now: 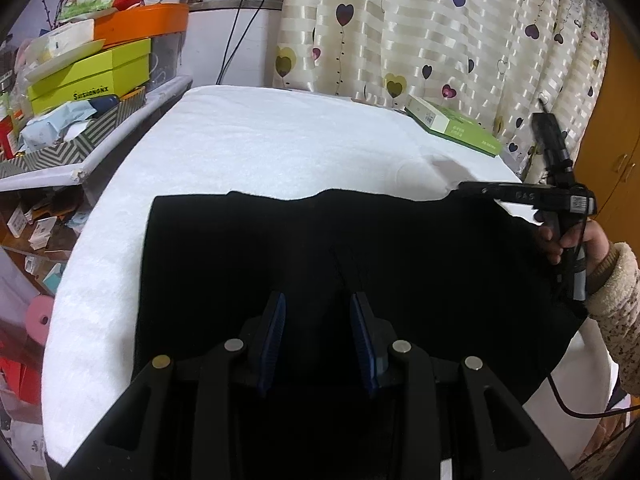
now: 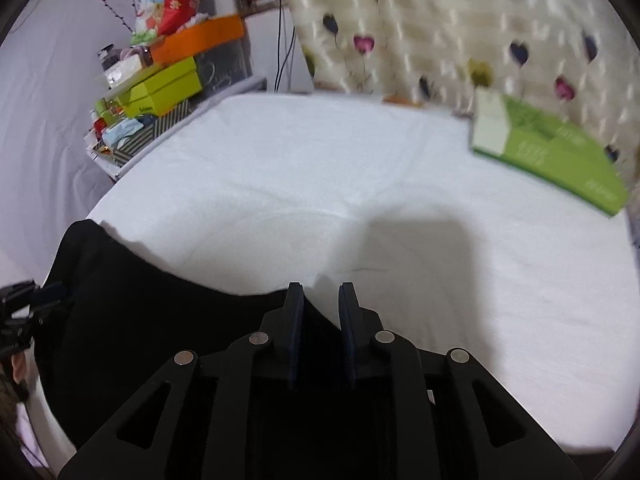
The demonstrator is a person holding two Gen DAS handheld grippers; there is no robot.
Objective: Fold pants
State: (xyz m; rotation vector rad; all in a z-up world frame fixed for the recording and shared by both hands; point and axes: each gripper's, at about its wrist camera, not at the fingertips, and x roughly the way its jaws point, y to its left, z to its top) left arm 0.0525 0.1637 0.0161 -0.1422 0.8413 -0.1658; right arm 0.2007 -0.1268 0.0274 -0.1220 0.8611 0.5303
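Black pants (image 1: 280, 248) lie flat on a white towel-covered table (image 1: 280, 140). My left gripper (image 1: 320, 304) hovers over the middle of the cloth. Its blue-padded fingers stand apart with only flat fabric showing in the gap. My right gripper (image 1: 464, 191), held by a hand (image 1: 576, 240) in a fuzzy sleeve, reaches the pants' far right corner. In the right wrist view the right gripper (image 2: 320, 292) is open. The corner of the pants (image 2: 140, 300) lies low between its fingers, and the pads do not press it. The left gripper (image 2: 24, 300) shows at the left edge.
A green and white box (image 1: 452, 128) (image 2: 560, 152) lies at the table's far right corner. A shelf with stacked boxes (image 1: 80, 80) borders the table's left side. A heart-patterned curtain (image 1: 440, 40) hangs behind. A cable (image 1: 568, 400) trails from the right gripper.
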